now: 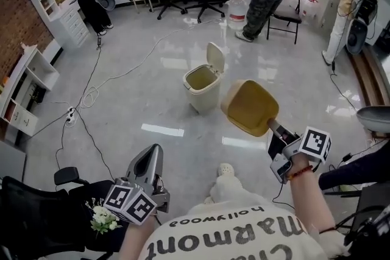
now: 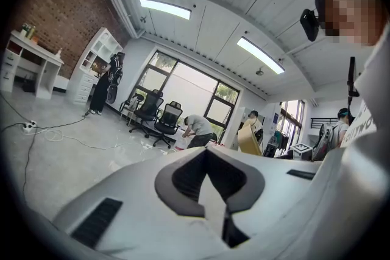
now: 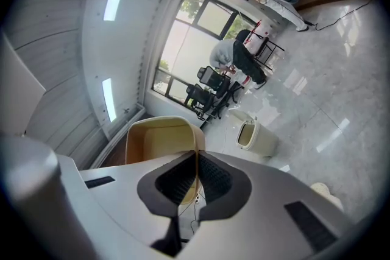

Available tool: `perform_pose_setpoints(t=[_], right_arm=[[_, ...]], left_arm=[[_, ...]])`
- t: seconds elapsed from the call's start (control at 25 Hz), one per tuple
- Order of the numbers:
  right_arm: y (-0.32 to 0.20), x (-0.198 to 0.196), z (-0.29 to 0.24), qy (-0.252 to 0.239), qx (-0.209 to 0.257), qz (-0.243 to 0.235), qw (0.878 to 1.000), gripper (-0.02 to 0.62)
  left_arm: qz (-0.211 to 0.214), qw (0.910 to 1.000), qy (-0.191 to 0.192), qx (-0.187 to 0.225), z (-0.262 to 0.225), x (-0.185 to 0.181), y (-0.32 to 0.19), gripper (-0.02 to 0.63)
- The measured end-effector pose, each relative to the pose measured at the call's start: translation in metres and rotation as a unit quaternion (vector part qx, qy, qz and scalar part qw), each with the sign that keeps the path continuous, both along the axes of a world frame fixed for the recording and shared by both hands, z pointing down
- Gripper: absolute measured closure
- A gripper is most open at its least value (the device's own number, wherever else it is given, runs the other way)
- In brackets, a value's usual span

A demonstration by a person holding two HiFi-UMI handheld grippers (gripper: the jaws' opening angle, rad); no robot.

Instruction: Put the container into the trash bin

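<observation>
One thin wall of the tan plastic container (image 1: 248, 108) is pinched by the right tool (image 1: 275, 128) (likely light, bendy); left tool (image 1: 151, 161) closed, empty.

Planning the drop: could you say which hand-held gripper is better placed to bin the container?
Right: the right hand-held gripper holds the container near the open trash bin; the left hand-held gripper is shut and empty.
</observation>
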State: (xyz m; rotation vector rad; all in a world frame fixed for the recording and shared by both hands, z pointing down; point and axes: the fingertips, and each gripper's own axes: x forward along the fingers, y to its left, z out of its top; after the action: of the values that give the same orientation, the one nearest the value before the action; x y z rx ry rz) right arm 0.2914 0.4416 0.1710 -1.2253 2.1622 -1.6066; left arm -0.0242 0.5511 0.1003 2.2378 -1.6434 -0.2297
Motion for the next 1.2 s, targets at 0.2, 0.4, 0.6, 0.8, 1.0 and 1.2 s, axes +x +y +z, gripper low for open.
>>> perform_pose_setpoints(t=[0.2,0.4,0.6,0.8,1.0,1.2], right_arm=[[-0.032,-0.021,0.009,0.006,-0.005,-0.011,1.000,0.583],[-0.079,-0.050,0.010,0.019,-0.010,-0.038,0.999,0.583],[-0.144,-0.081,0.007,-0.002,-0.003,-0.077,0.997,0.583],[-0.210,-0.106,-0.004,-0.013,0.028,-0.127,0.991,0.583],[-0.255,-0.118,-0.004,-0.008,0.034,-0.146,0.989,0.583],[-0.285,-0.123,0.008,0.011,0.017,-0.147,0.989,0.583]], left_arm=[[-0.008,0.9998,0.011,-0.018,0.014,-0.016,-0.024,0.588],[-0.025,0.9994,-0.001,-0.026,0.012,-0.032,-0.063,0.588],[-0.052,0.9981,-0.003,-0.033,0.012,-0.048,-0.114,0.588],[-0.088,0.9955,-0.006,-0.035,0.006,-0.064,-0.162,0.588],[-0.108,0.9938,-0.009,-0.025,0.005,-0.076,-0.203,0.588],[-0.113,0.9932,-0.021,-0.014,0.007,-0.078,-0.243,0.588]])
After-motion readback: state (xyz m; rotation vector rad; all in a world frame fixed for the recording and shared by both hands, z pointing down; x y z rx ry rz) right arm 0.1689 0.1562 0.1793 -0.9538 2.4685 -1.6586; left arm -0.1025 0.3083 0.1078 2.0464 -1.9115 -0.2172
